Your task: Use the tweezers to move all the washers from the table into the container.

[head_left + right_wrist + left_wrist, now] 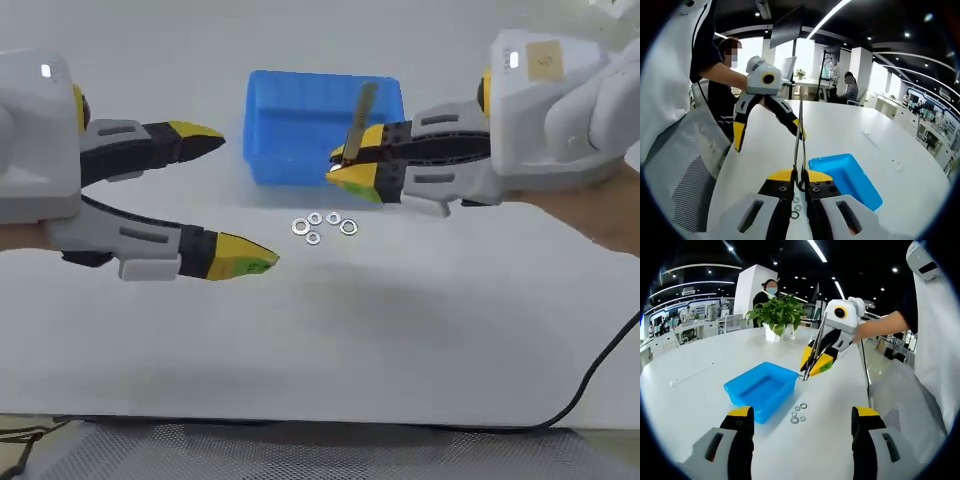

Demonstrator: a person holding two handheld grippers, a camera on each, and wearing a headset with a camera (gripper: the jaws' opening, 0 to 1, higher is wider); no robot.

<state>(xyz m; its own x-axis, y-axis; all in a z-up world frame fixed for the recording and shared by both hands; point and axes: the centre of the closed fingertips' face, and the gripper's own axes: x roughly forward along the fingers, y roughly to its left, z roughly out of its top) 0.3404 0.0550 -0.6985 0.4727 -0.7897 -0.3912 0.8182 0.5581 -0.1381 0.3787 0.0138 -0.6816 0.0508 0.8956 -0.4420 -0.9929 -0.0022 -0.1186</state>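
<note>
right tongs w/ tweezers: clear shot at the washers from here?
Probably yes. The right tongs, shut on the tweezers, hover near the washers, which lie bare on the table before the container. The open left tongs sit aside; nothing lies between.

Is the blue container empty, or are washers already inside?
Apparently empty: the container shows a bare blue floor in the left gripper view, and the washers lie on the table beside it.

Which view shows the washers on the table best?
The head view: the washers lie unobstructed in a cluster before the blue container. The left gripper view shows them small; the right gripper view glimpses them between its fingers.
</note>
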